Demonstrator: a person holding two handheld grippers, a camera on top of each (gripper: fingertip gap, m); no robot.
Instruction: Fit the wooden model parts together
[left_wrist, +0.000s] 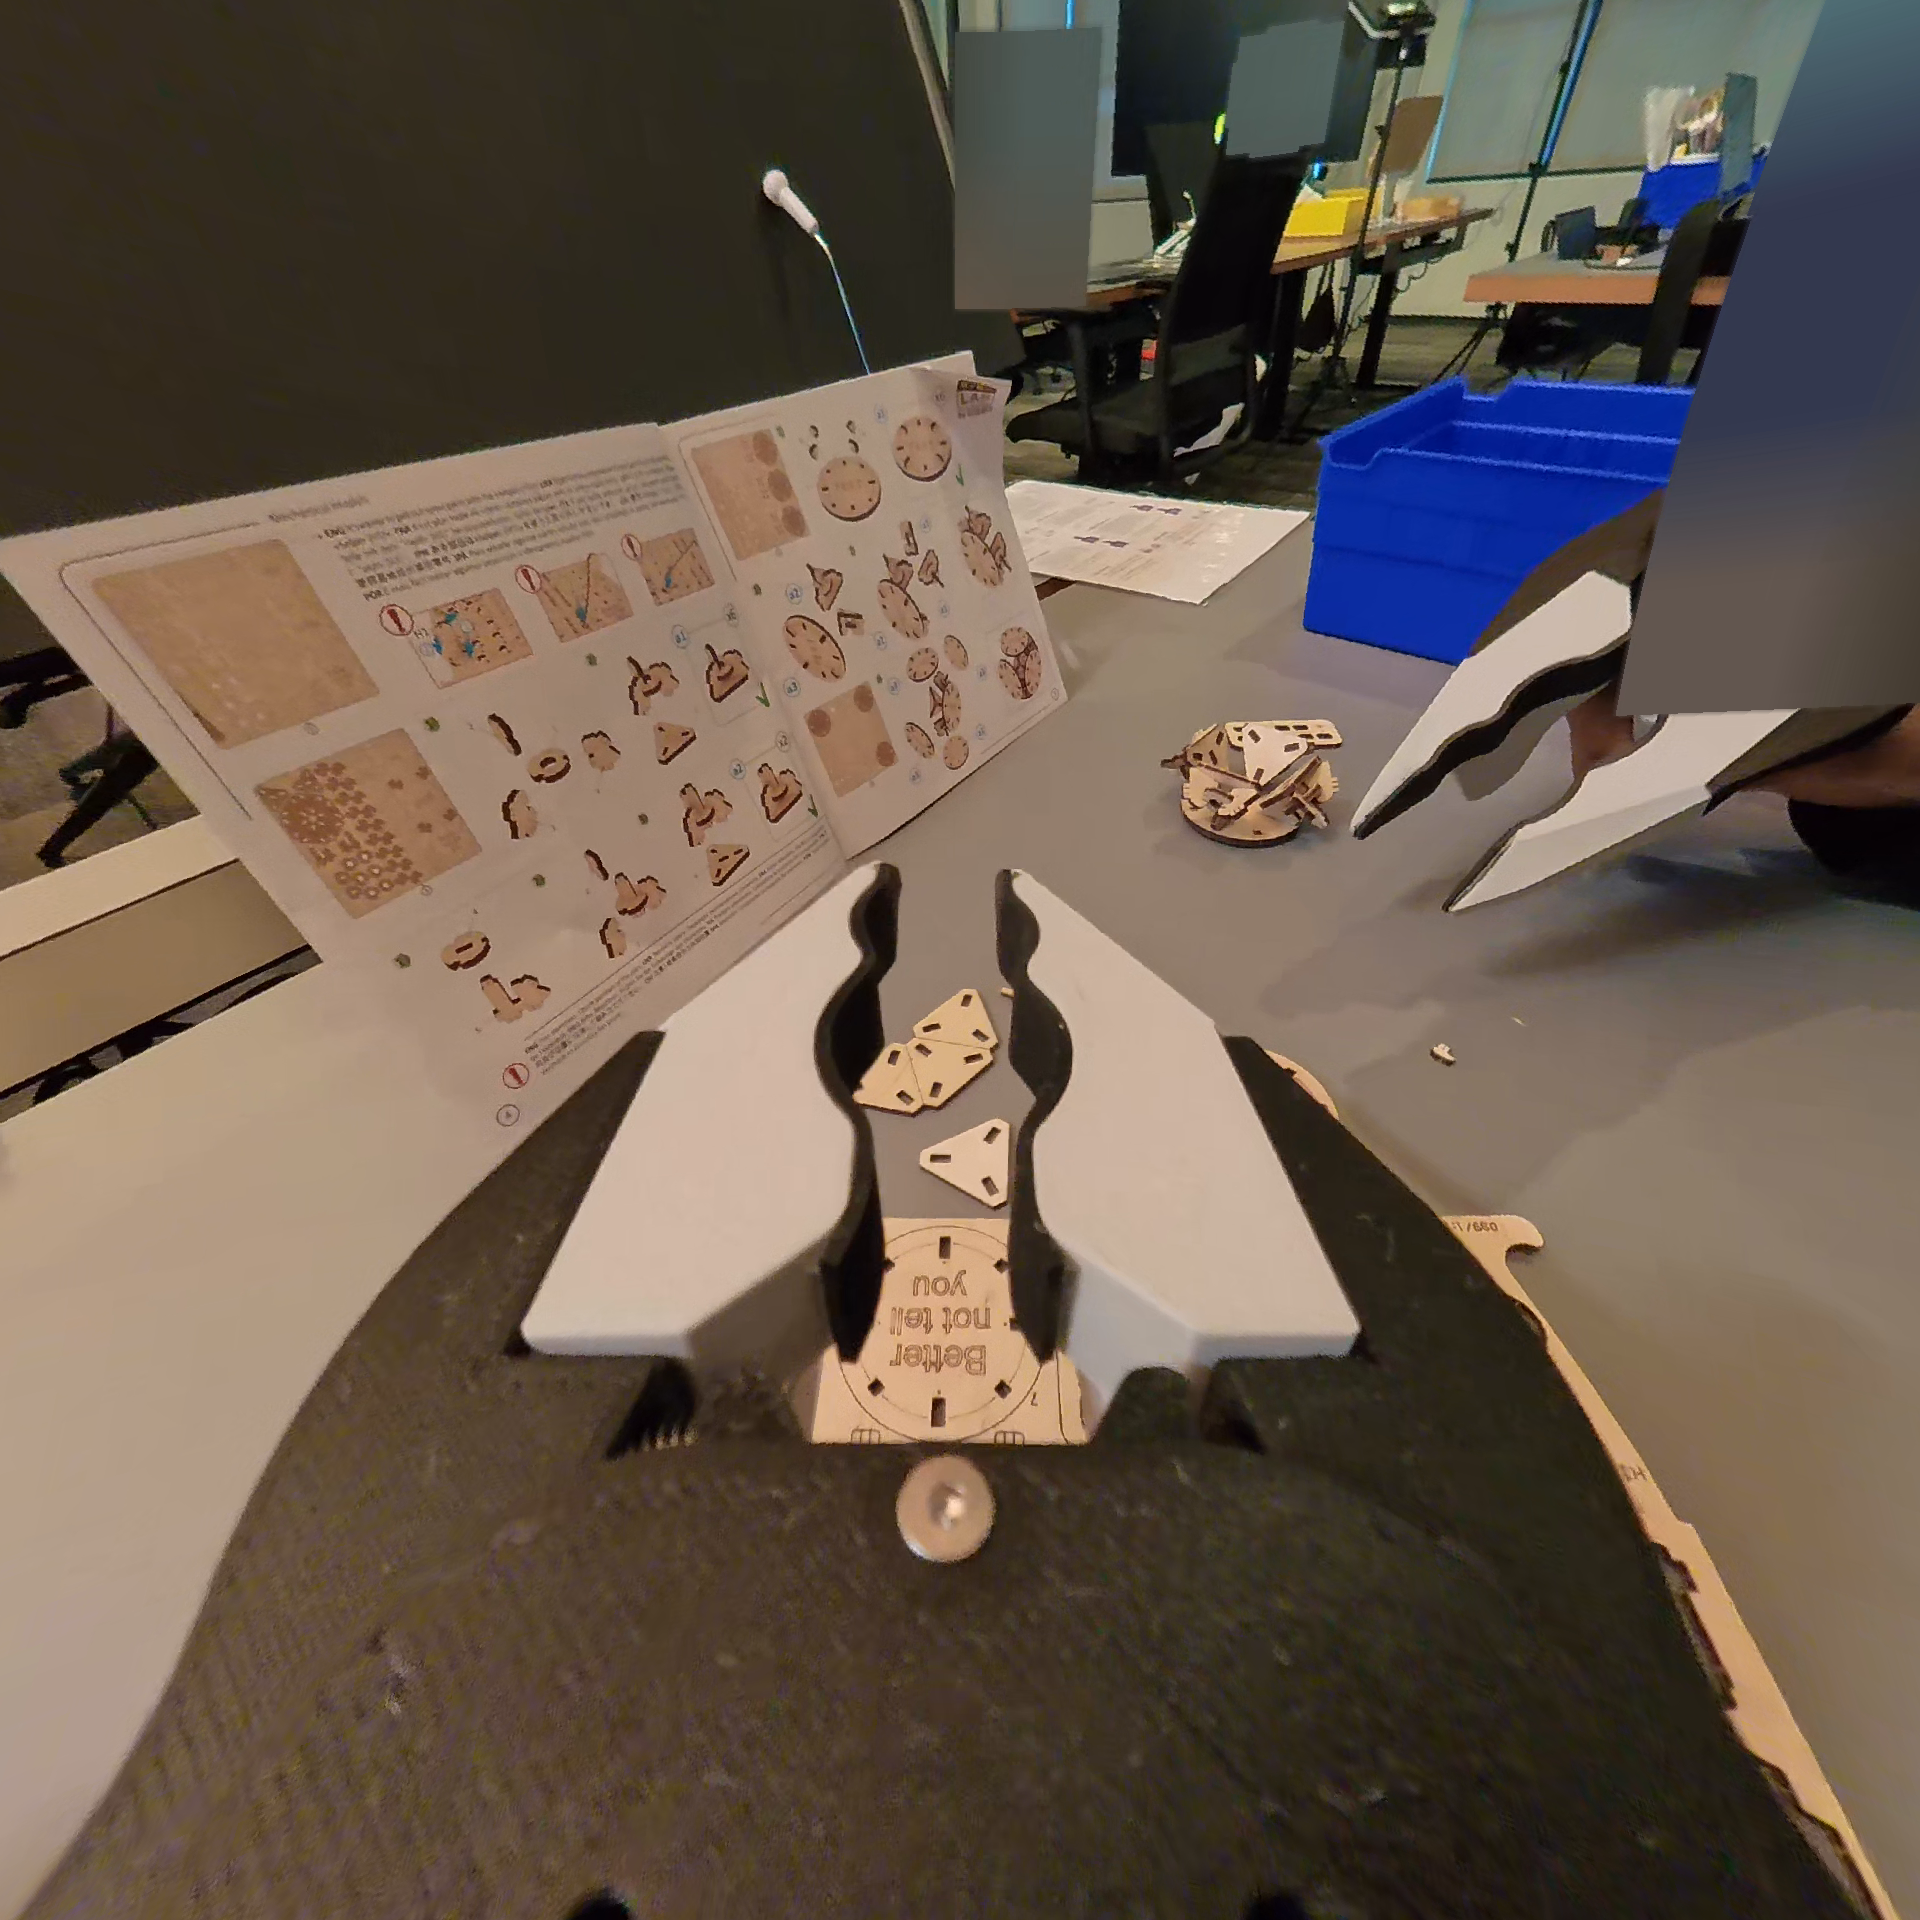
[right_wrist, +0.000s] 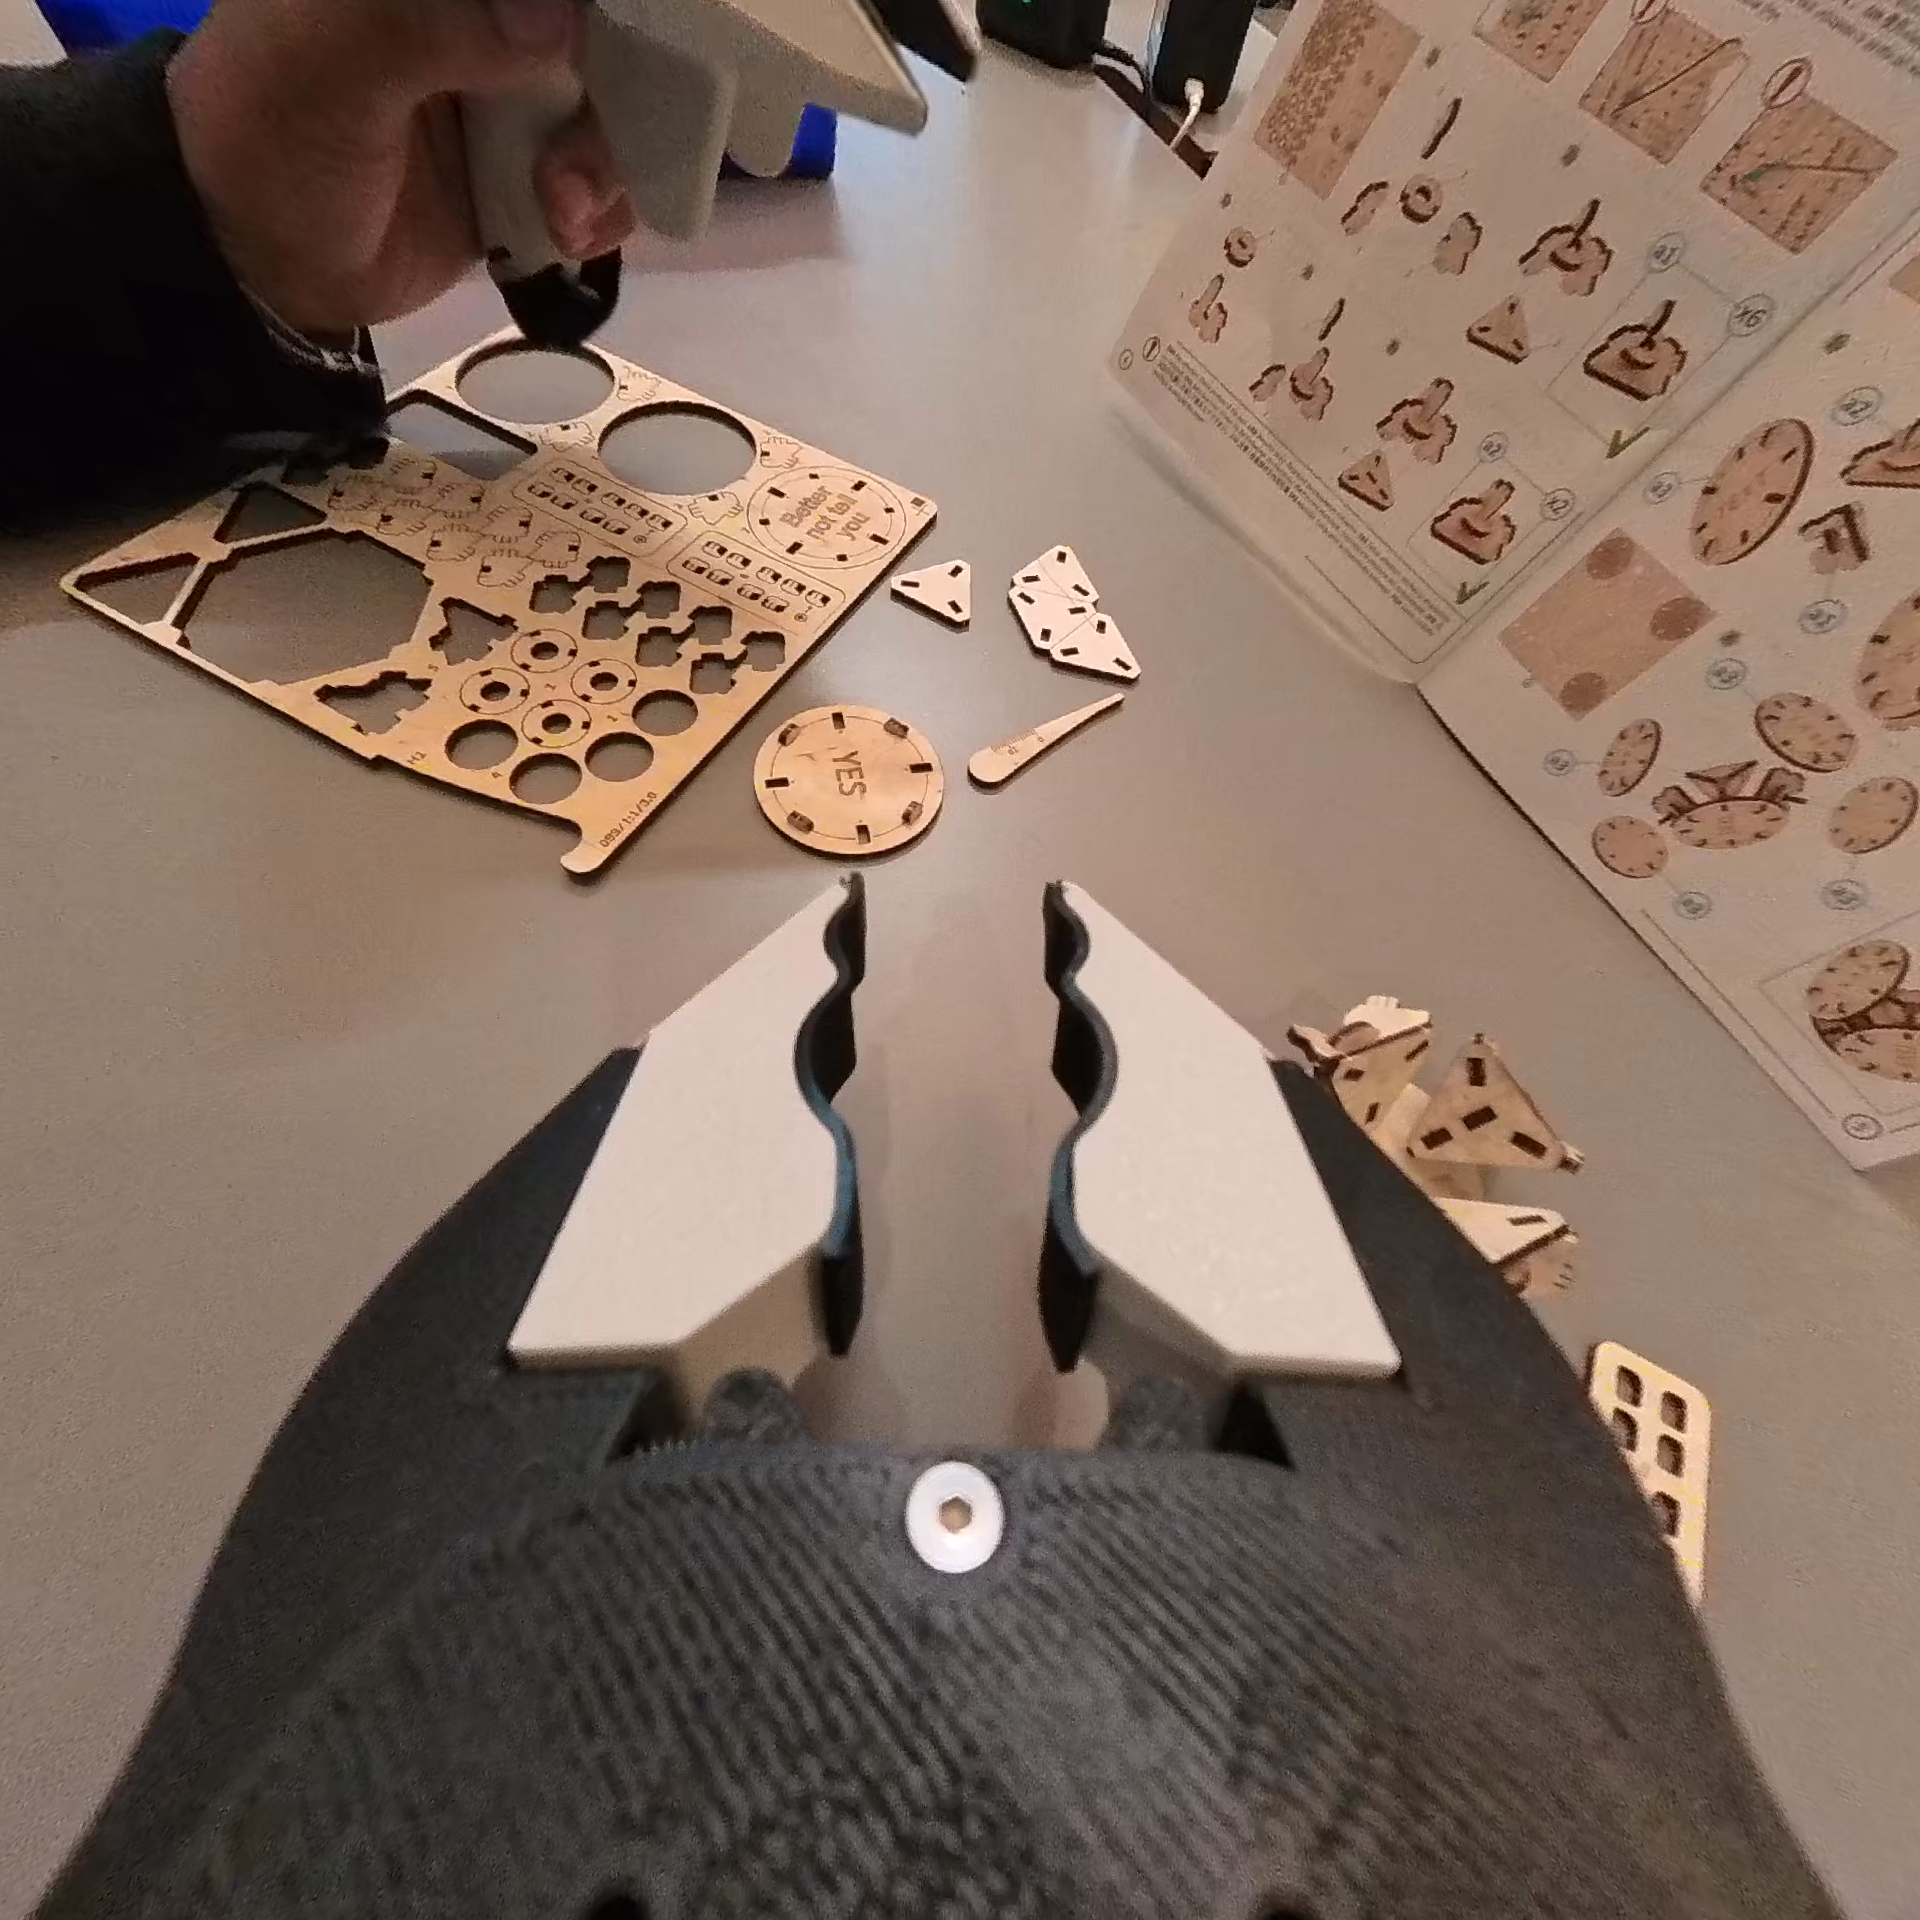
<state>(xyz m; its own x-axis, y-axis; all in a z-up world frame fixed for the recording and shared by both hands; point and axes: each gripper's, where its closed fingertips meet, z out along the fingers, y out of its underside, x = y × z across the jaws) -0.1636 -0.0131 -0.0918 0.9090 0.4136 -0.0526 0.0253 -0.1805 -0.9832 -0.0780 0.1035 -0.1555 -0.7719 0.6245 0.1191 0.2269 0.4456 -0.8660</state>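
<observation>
My left gripper (left_wrist: 945, 878) is open and empty, held low over the grey table (left_wrist: 1558, 1091). Through its gap I see a cluster of flat wooden triangles (left_wrist: 940, 1049) and a single triangle (left_wrist: 977, 1162) lying on the table. A laser-cut wooden sheet (left_wrist: 935, 1340) lies under its base. My right gripper (right_wrist: 954, 888) is open and empty, just short of a round wooden disc (right_wrist: 850, 779) and a tapered wooden pointer (right_wrist: 1039, 740). It also shows in the left wrist view (left_wrist: 1408, 868), beside a partly built wooden assembly (left_wrist: 1252, 779). A hand (right_wrist: 343, 187) holds the left gripper's handle above the sheet (right_wrist: 416, 623).
An open instruction booklet (left_wrist: 520, 727) leans at the table's back; it also shows in the right wrist view (right_wrist: 1558, 416). A blue bin (left_wrist: 1475, 499) and a white paper (left_wrist: 1143, 540) sit at the far right. A small slotted wooden piece (right_wrist: 1652, 1455) lies by my right gripper. Some 15 cm of space lies between my two pairs of fingers. My right tips are roughly 8 cm from the round wooden disc (right_wrist: 850, 779). From the right gripper's tips to the tapered wooden pointer (right_wrist: 1039, 740) is close to 10 cm.
</observation>
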